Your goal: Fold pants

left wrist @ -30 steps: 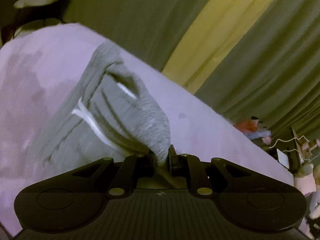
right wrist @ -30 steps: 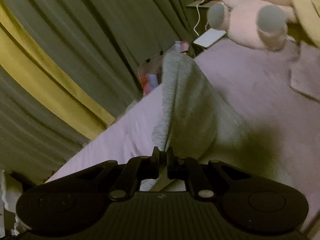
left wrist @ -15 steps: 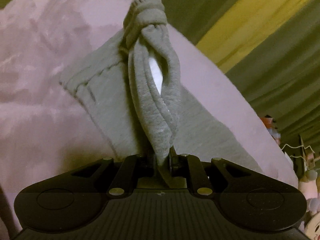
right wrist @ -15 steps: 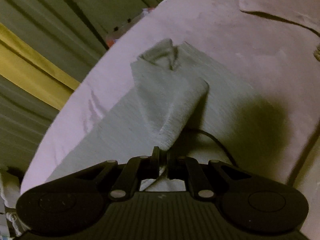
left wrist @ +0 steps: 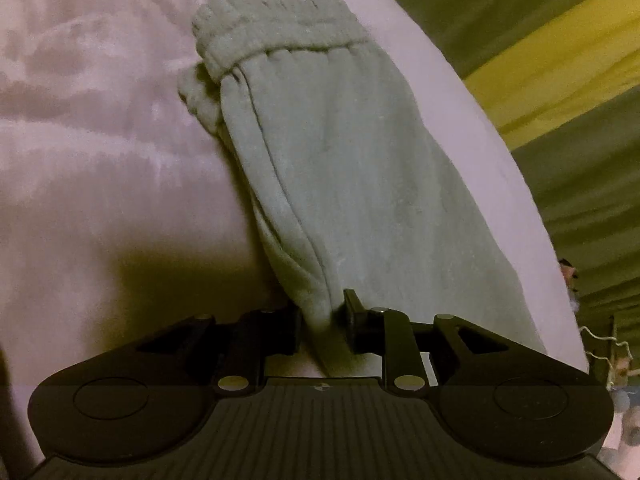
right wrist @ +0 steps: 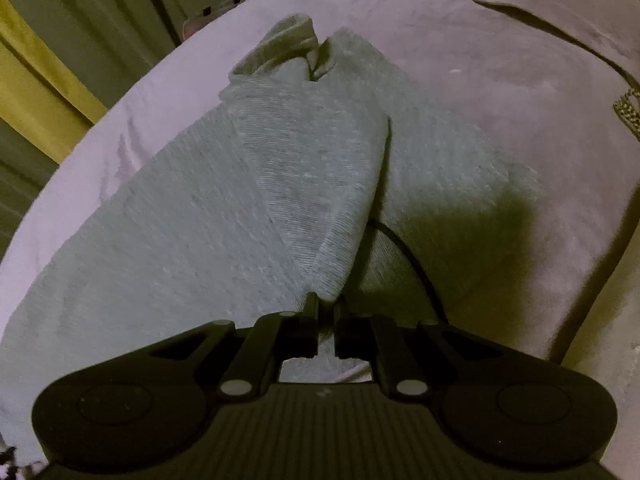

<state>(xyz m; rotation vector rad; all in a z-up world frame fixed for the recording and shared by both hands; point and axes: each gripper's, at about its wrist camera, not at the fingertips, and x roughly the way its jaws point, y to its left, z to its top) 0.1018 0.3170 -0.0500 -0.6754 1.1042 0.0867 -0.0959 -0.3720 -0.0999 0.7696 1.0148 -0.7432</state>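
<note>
Grey sweatpants (left wrist: 360, 180) lie on a pale pink bed cover (left wrist: 100, 140), the elastic waistband (left wrist: 276, 36) at the far end. My left gripper (left wrist: 322, 312) is low over the near fold. Its jaws are opening, and the fold stands loosely between them, with a gap at the right pad. In the right wrist view the pants (right wrist: 180, 240) spread flat, with a flap (right wrist: 312, 168) folded over on top. My right gripper (right wrist: 326, 308) is shut on the tip of that flap, just above the cloth.
Green and yellow curtains (left wrist: 560, 40) hang past the bed's far edge (right wrist: 60, 60). A thin dark cord (right wrist: 408, 256) curves over the pants by the right gripper. A second pinkish cloth (right wrist: 560, 12) lies at the upper right. Clutter sits at the far right (left wrist: 600, 340).
Both grippers have come down and laid the lifted cloth onto the bed. The left jaws, shut on the fold before, have parted. The right jaws stay shut on the flap.
</note>
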